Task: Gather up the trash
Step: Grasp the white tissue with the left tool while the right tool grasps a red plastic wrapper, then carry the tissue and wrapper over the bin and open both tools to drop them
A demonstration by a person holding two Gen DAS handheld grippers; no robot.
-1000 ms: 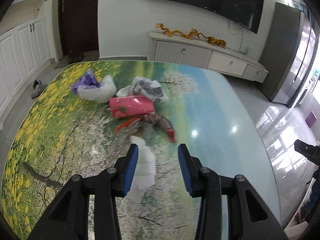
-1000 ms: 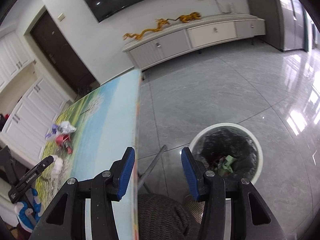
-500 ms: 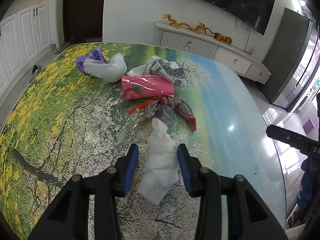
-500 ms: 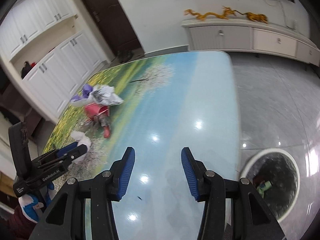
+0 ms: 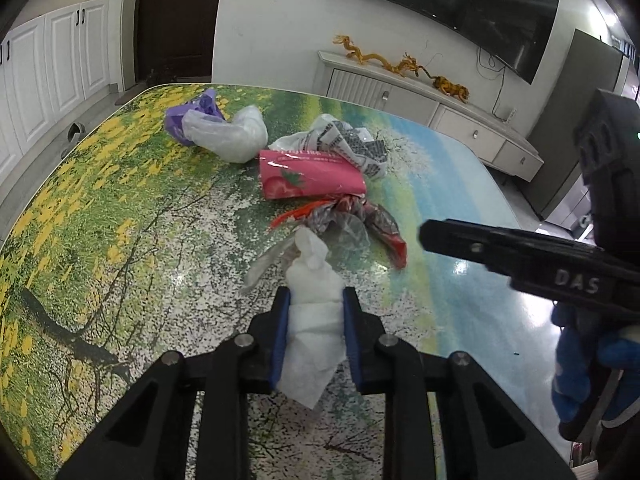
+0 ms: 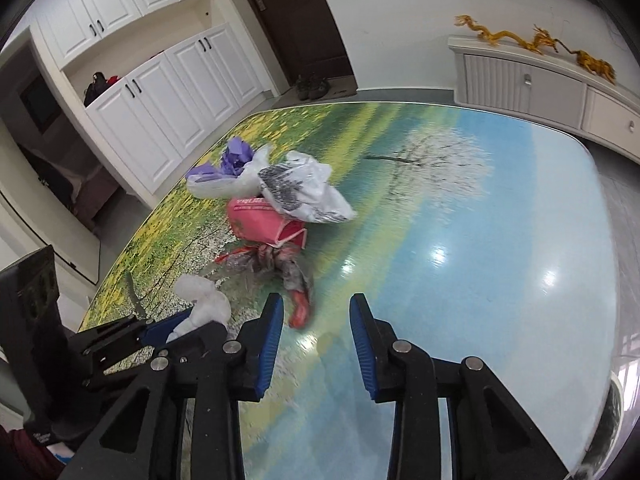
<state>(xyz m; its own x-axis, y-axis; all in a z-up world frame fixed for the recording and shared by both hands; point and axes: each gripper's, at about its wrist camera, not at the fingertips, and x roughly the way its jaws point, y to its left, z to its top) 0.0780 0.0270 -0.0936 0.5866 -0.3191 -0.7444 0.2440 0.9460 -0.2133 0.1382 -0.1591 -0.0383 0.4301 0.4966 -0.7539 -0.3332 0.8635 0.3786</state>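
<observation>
My left gripper point(image 5: 314, 308) is shut on a crumpled white tissue point(image 5: 312, 312) at the near edge of the trash pile; the tissue also shows in the right wrist view point(image 6: 204, 304). Beyond it lie a red and clear wrapper point(image 5: 352, 224), a pink packet point(image 5: 312, 180), a printed white bag point(image 5: 344, 144) and a white and purple bag point(image 5: 220, 128). My right gripper point(image 6: 316, 316) is open and empty above the table, with the red wrapper's end point(image 6: 300, 312) just beyond its left finger. It shows from the side in the left wrist view point(image 5: 436, 236).
The table point(image 6: 500, 240) has a glossy landscape print. A white sideboard point(image 5: 420, 100) with golden dragons, a dark door point(image 5: 176, 16) and white cupboards point(image 6: 168, 92) stand behind it.
My left gripper moved forward and closed on the white tissue. My right gripper swung from the floor bin over the table toward the trash pile.
</observation>
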